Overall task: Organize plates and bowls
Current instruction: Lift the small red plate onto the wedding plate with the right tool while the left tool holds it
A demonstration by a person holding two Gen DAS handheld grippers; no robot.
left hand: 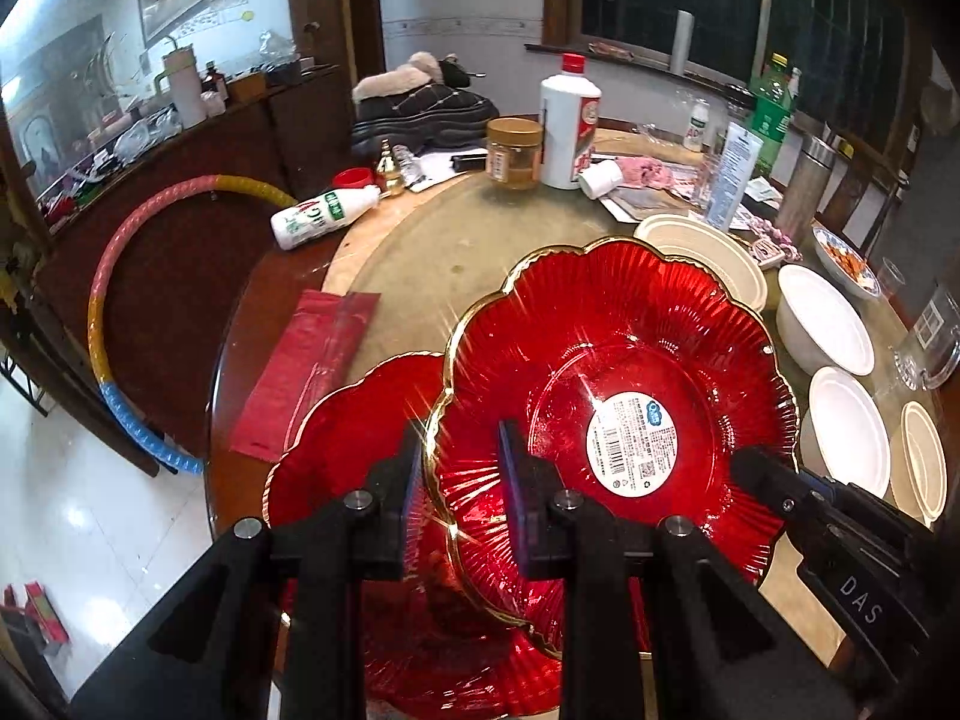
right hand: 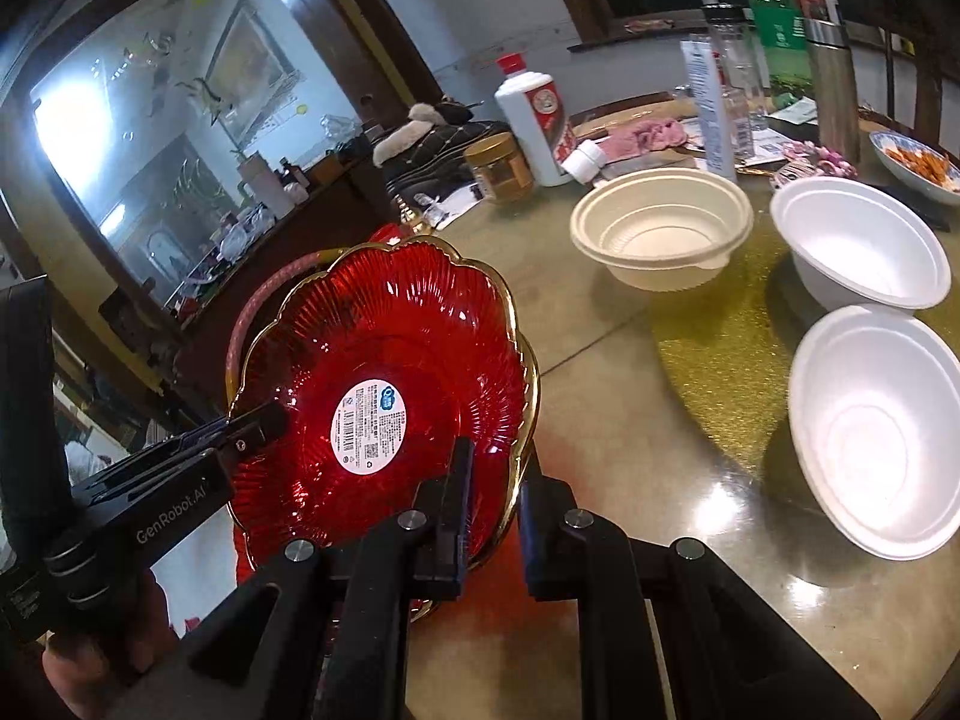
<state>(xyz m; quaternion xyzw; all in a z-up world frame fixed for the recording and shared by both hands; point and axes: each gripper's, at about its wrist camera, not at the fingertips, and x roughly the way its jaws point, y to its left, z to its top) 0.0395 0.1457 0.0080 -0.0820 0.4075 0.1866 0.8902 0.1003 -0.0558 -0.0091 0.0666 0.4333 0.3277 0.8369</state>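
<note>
A red scalloped plate with a gold rim and a white sticker [left hand: 618, 384] [right hand: 384, 384] is held tilted above a second red plate [left hand: 354, 450] that lies at the table's near edge. My left gripper [left hand: 459, 480] straddles the upper plate's left rim, jaws close around it. My right gripper [right hand: 492, 492] straddles its right rim the same way, and its tip shows in the left wrist view [left hand: 774, 480]. A beige bowl [right hand: 660, 234] and two white bowls [right hand: 864, 246] [right hand: 882, 432] stand to the right.
The round table [left hand: 444, 246] carries a white liquor bottle [left hand: 567, 126], a jar [left hand: 514, 151], a fallen milk bottle [left hand: 324, 213], a green bottle [right hand: 777, 18], a steel flask [right hand: 834, 84], a dish of food [right hand: 918, 165] and a red packet [left hand: 300, 372]. A hula hoop [left hand: 120, 300] leans at left.
</note>
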